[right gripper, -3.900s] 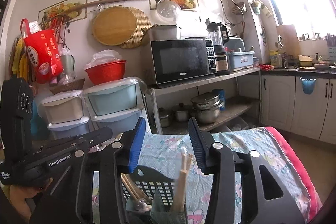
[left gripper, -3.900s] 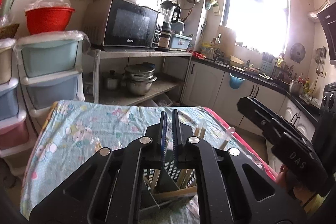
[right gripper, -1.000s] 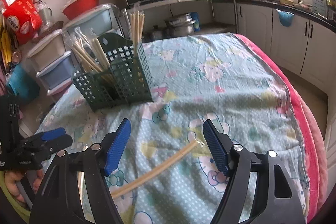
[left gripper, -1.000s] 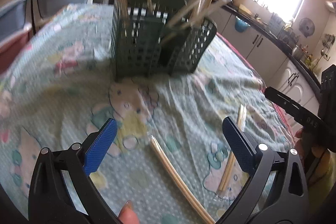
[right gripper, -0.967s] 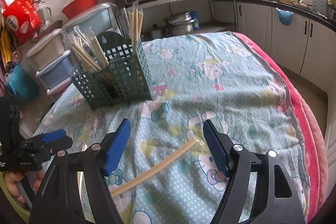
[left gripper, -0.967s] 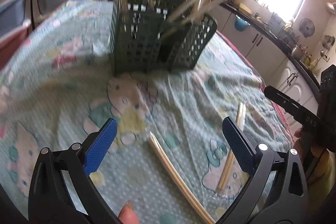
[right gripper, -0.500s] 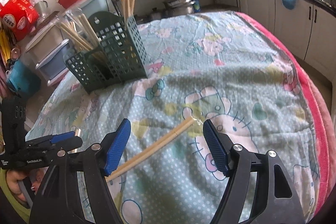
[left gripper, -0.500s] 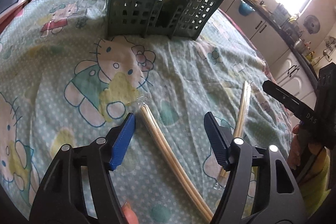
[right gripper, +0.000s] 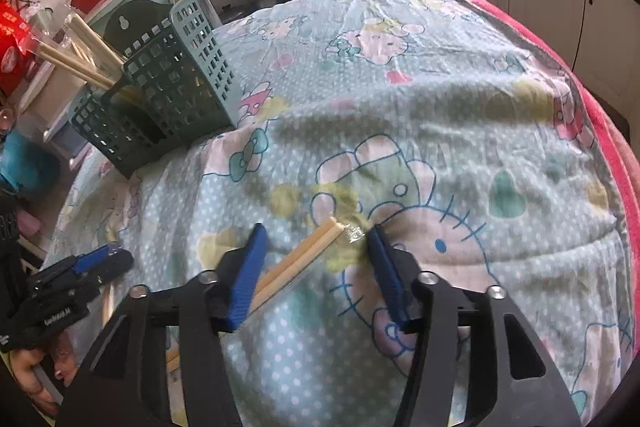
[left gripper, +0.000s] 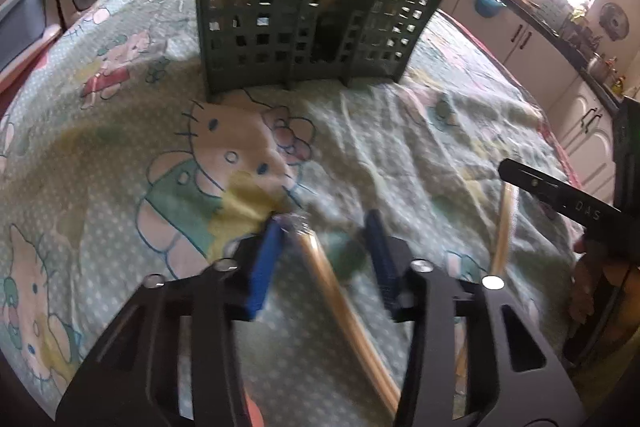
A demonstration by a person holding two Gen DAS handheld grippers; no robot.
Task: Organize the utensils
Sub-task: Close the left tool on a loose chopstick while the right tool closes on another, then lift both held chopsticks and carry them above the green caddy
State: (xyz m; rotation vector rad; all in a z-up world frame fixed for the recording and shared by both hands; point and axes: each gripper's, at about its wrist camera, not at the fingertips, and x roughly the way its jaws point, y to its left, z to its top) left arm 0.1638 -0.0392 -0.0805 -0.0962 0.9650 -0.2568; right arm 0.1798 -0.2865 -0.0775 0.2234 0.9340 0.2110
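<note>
We are closing both half-open, still empty grippers, left gripper (left gripper: 324, 251) and right gripper (right gripper: 316, 259), each straddling its own wrapped chopstick pair (left gripper: 340, 299) (right gripper: 298, 261) lying slantwise between the fingers.

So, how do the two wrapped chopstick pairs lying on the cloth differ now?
The left gripper is closing around one chopstick pair, which touches its left pad. The other chopstick pair lies diagonally between the closing jaws of the right gripper; whether a pad touches it is unclear. Both are pale, clear-wrapped, flat on the cartoon cloth.
</note>
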